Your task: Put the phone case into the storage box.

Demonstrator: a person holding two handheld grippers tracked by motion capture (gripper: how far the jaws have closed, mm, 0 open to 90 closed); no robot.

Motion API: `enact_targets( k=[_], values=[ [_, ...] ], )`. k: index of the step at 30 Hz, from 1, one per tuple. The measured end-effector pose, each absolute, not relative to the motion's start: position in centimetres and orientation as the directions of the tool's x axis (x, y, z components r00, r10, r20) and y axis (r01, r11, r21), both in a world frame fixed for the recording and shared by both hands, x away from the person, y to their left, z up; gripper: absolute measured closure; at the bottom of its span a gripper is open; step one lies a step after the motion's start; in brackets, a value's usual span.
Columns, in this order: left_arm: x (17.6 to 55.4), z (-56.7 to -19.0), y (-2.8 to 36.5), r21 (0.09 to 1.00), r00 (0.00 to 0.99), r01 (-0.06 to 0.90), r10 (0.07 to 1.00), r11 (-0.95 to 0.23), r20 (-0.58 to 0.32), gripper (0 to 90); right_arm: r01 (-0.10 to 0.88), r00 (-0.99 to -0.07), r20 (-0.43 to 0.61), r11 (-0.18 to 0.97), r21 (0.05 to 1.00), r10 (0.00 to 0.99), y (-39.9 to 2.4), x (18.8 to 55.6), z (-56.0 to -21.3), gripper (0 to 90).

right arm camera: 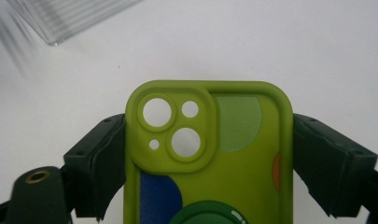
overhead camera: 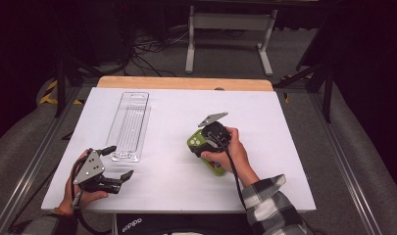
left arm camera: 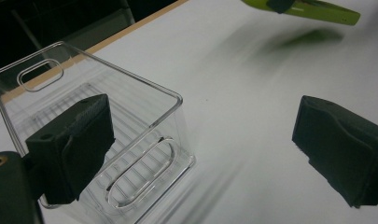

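White table [overhead camera: 176, 186] fills the scene, wood edge at the far side; clear plastic tray [overhead camera: 130, 125] lies lengthwise on the left half, empty, slotted handle cutouts at both ends; in the left gripper view its near end [left arm camera: 130, 172] sits just beside the left jaw. Left gripper [overhead camera: 118, 164] at near left, held in the left hand [overhead camera: 83, 193]; jaws spread wide, nothing between them, just near of the tray's near end. Right gripper [overhead camera: 198, 147] right of centre, right hand [overhead camera: 233, 152] on it, plaid sleeve [overhead camera: 272, 205] behind; jaws clamped on both long sides of the green phone case [right arm camera: 205, 158]; case has camera cutouts, blue, orange and dark green patches; whether it touches the table, cannot tell.
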State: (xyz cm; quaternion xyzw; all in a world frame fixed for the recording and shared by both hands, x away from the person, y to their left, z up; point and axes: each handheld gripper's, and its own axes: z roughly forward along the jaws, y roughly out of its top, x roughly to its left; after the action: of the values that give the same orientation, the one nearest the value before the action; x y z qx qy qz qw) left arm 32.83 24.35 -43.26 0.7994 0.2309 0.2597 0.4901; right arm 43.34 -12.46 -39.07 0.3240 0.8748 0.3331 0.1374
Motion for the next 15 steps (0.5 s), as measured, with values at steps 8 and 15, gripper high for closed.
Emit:
enact_targets(
  k=[8, 15],
  values=[
    [32.8, -43.0, 24.2, 0.916, 0.744, 0.123, 0.646, -0.382, 0.17, 8.3, 0.389, -0.737, -0.051, 0.485, 0.783, 0.674, -13.1, 42.2, -37.4, 16.5],
    [32.9, -42.8, 23.9, 0.919, 0.741, 0.123, 0.65, -0.374, 0.166, 9.7, 0.315, -0.723, -0.062, 0.408, 0.857, 0.688, -13.4, 41.5, -36.6, 16.5]
  ],
)
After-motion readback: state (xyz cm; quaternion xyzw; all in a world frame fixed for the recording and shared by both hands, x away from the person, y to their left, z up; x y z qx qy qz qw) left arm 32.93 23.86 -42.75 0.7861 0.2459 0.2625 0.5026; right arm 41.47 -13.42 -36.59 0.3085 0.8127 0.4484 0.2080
